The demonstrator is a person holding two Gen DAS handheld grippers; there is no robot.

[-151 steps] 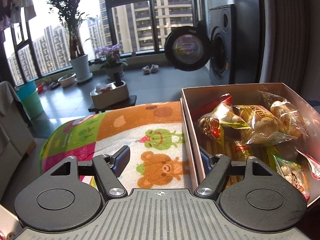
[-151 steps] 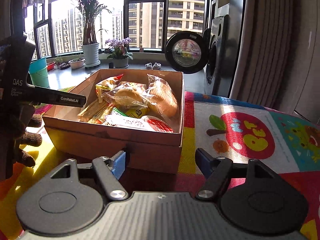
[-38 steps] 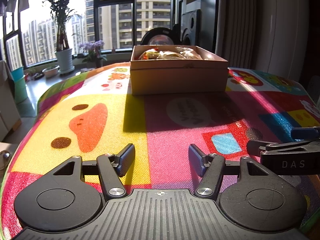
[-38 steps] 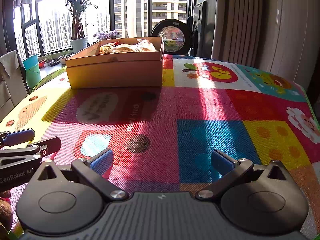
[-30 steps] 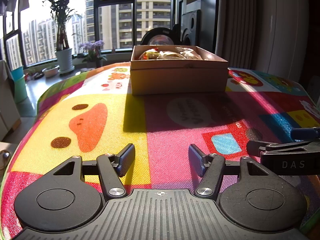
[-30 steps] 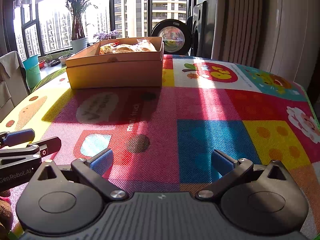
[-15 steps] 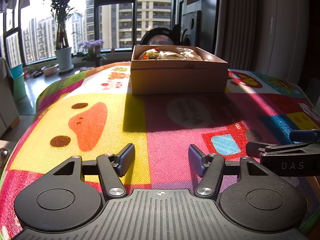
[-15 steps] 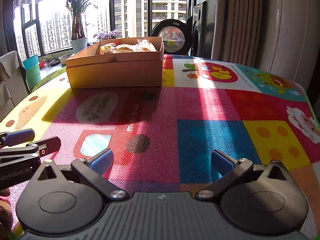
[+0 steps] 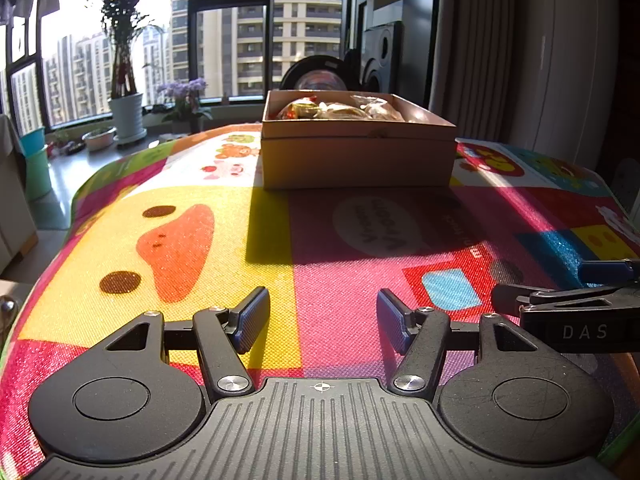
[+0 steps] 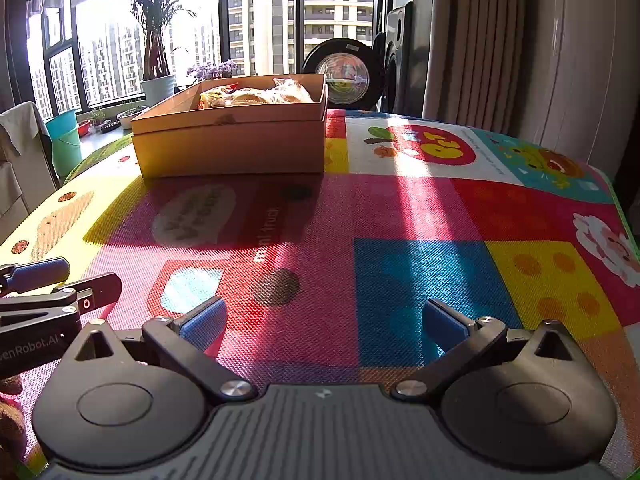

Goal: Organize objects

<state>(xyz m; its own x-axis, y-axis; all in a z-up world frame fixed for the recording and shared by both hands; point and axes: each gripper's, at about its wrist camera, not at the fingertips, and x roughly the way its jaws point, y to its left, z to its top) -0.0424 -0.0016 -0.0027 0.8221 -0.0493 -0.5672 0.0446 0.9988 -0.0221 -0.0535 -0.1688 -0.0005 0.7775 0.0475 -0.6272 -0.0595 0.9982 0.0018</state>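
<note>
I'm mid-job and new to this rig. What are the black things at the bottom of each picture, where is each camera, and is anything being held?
Each picture comes from a fisheye camera on a handheld two-finger gripper, looking along its fingers. The left gripper and the right gripper are both open and hold nothing. Each also shows at the edge of the other's view. They sit low over a colourful cartoon-print mat covering the table. Further back on it stands an open brown cardboard box filled with plastic-wrapped snack packets. Nothing else lies on the mat.
</note>
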